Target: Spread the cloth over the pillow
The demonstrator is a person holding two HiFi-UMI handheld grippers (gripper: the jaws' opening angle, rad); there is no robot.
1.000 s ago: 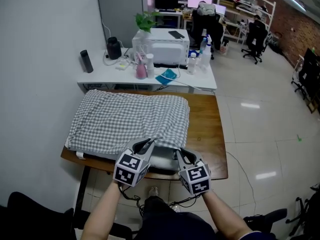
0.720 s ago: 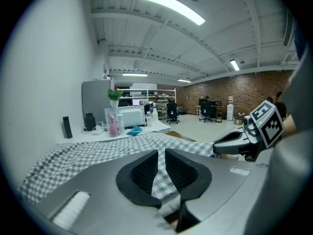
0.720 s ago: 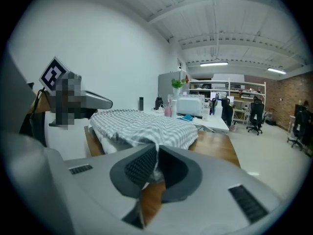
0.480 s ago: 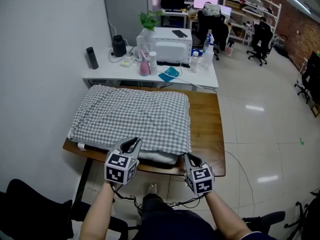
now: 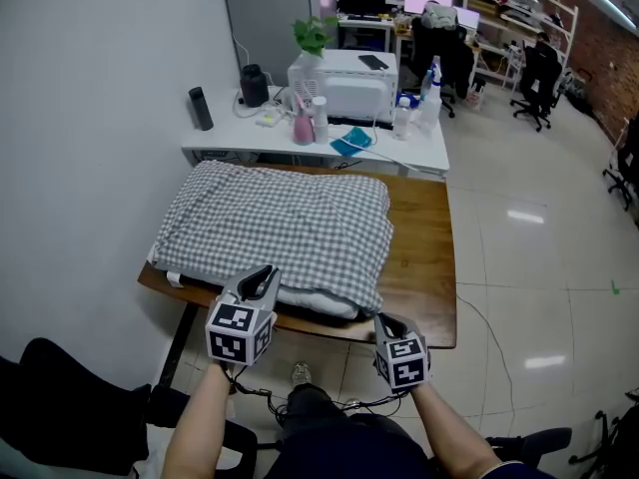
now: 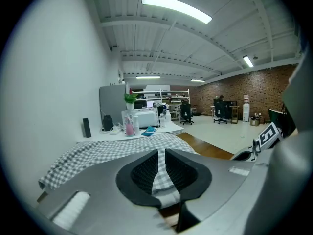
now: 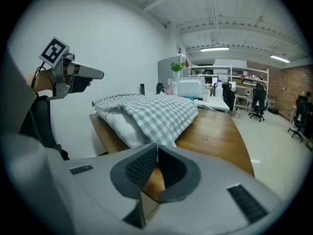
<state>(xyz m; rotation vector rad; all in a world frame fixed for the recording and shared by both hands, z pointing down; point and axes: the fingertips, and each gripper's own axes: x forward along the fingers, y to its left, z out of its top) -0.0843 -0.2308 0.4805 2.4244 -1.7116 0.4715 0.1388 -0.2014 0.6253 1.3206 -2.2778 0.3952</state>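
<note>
Grey-checked cloth (image 5: pixel 280 223) lengthwise along pillow (image 5: pixel 318 303)

Grey-and-white checked cloth (image 5: pixel 280 223) draped over a white pillow (image 5: pixel 318 303), whose near edge shows beneath it, on a wooden table (image 5: pixel 424 257). The left gripper (image 5: pixel 262 277) has its tips at the cloth's near hem; the right gripper (image 5: pixel 391 321) sits apart from the cloth, at the table's near edge. Behind the table, a white desk (image 5: pixel 424 150) carries a microwave (image 5: pixel 344 86), a potted plant (image 5: pixel 315 36) and bottles.
</note>
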